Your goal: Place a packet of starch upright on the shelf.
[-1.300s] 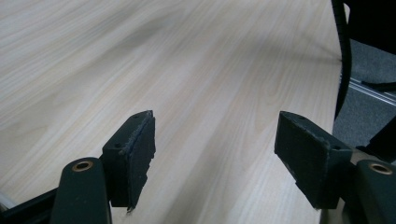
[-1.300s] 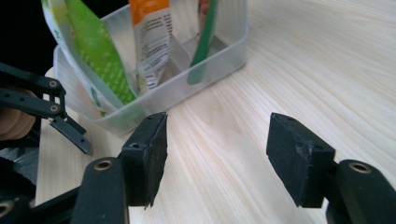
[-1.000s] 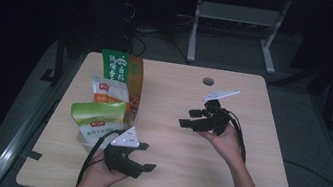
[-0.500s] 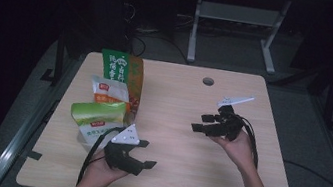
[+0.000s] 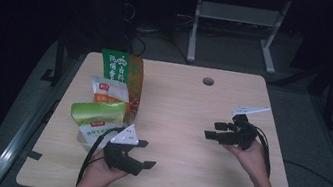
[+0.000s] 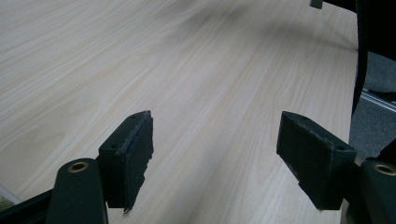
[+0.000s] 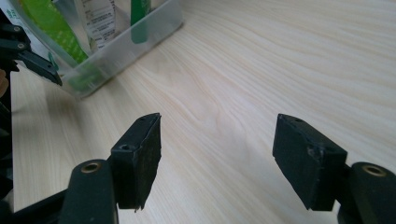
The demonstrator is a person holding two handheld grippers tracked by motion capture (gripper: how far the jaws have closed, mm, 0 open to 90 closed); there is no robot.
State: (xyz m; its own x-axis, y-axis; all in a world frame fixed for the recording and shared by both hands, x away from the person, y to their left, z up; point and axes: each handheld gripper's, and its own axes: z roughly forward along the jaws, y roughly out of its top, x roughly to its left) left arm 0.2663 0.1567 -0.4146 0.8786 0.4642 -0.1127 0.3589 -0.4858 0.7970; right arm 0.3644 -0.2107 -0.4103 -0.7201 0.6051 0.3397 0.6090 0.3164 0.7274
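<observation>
Clear bin (image 5: 97, 135) of snack bags (image 5: 98, 113) at the worktop's (image 5: 187, 112) left side; left gripper (image 5: 144, 155) just beside its near end, jaws apart, empty; right gripper (image 5: 212, 130) well apart at right, jaws apart, empty, aimed toward the bin.

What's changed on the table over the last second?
The right gripper has drifted toward the table's right edge and nearer the person, jaws open and empty. The left gripper stayed put beside the clear bin of snack packets, open too. Nothing was picked up or released.
</observation>
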